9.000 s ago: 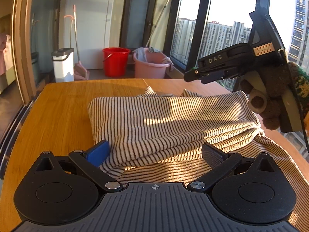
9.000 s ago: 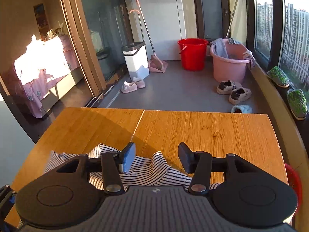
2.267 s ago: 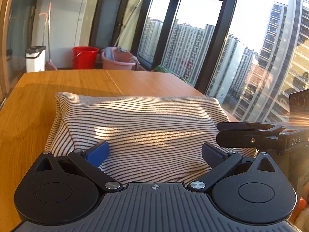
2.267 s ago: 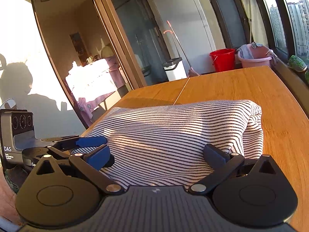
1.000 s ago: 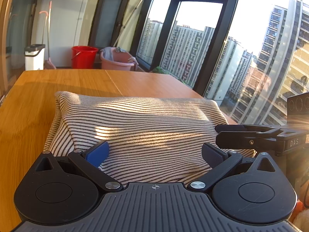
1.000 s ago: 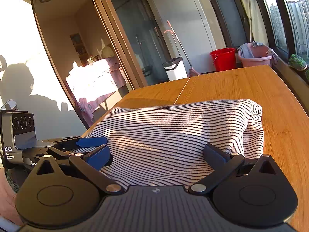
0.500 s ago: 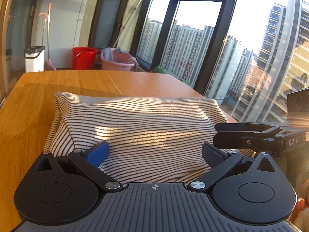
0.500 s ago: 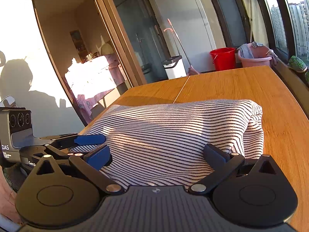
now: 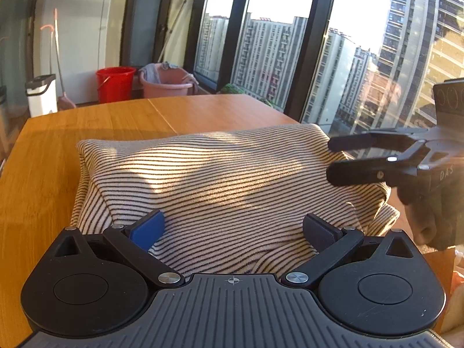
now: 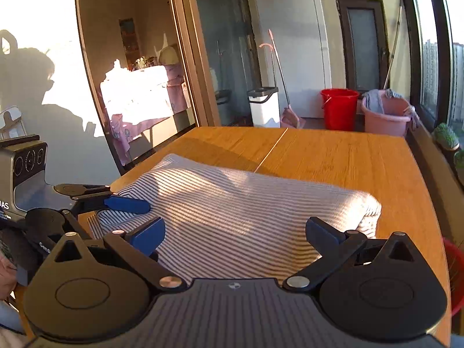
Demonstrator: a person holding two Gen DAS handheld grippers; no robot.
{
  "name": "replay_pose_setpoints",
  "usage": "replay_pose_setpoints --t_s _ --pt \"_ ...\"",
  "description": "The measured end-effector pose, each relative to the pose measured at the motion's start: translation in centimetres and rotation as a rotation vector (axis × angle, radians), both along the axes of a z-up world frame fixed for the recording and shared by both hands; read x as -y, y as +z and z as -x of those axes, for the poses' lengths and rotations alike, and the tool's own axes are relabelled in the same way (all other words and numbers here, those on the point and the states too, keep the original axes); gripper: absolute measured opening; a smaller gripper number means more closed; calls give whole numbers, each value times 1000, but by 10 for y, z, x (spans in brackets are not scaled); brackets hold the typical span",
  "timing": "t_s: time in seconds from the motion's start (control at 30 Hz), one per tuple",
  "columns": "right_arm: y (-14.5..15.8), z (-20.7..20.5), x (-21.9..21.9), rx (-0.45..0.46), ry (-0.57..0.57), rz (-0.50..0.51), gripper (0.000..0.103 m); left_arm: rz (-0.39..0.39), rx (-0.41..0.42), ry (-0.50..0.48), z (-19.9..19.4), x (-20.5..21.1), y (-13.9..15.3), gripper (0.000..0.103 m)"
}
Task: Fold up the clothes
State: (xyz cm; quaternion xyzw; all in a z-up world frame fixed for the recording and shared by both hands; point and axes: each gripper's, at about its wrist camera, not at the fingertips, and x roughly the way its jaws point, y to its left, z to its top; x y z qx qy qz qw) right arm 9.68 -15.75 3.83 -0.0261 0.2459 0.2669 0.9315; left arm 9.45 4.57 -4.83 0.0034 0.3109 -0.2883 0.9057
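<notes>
1. Lying folded into a thick rectangular bundle, the striped garment (image 9: pixel 220 179) is seen on the wooden table (image 9: pixel 87 121), occupying the near half of the top; the far half is bare wood.
2. In the left wrist view, the left gripper (image 9: pixel 232 227) is seen spread wide, its blue pad (image 9: pixel 146 229) and black pad (image 9: pixel 320 230) standing over the near edge of the bundle. Cloth fills the gap between them, but neither pad is pressed in on it. Whether the pads touch the fabric cannot be told.
3. In the right wrist view, the right gripper (image 10: pixel 235 233) is likewise wide apart, with the striped garment (image 10: pixel 232 208) lying between and beyond its two blue pads. No cloth is pinched.
4. The right gripper (image 9: pixel 336 159) is also seen in the left wrist view, at the garment's end towards the window-side edge of the table, its two fingers stacked with a narrow gap from this side-on angle. Contact with the cloth cannot be confirmed.
5. The left gripper (image 10: pixel 124 203) appears in the right wrist view at the garment's opposite end, near the table edge towards the glass door.
6. The garment's right end is a rounded fold (image 10: pixel 368 206), set in from the window-side edge of the table (image 10: pixel 362 156).
</notes>
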Motion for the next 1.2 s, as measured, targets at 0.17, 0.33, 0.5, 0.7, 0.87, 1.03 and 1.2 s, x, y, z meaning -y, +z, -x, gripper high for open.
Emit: replay_pose_setpoints --t_s 0.17,0.33,0.5,0.7,0.87,1.03,1.2 --pt "25 -24 10 122 -84 162 103 95 -71 5 4 -10 19 103" --pt "-1 -51 1 62 -90 297 65 29 -85 38 -15 -10 18 103" --pt "-35 -46 4 -7 -116 327 65 -37 -98 71 -34 -10 17 103" --pt "-23 2 5 -124 -18 252 68 -134 -95 130 -66 -5 15 103" --pt "-2 55 -9 -143 197 241 68 -80 -92 206 -97 -13 36 103" --pt "19 82 -21 18 238 328 72 -10 -122 228 -84 -25 50 103" --pt "17 55 -26 -24 200 254 40 74 -277 152 -38 -25 35 103"
